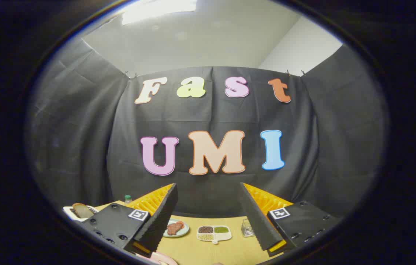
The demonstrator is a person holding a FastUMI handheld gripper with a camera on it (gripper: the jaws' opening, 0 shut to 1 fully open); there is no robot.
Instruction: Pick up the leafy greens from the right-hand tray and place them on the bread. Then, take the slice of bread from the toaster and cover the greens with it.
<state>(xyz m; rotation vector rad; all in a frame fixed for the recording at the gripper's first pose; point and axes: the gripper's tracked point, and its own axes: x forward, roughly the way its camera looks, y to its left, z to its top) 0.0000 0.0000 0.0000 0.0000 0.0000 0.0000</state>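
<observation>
We look forward along the gripper (208,217), held high and well back from the table (230,250), facing the booth's wall.

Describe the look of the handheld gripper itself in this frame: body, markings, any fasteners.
The gripper has two long wedge-shaped fingers, set apart with nothing between them. Behind each sits a ribbed panel. Each finger mounts on a blocky black housing with round screw heads, and each housing carries a square black-and-white marker tag.
</observation>
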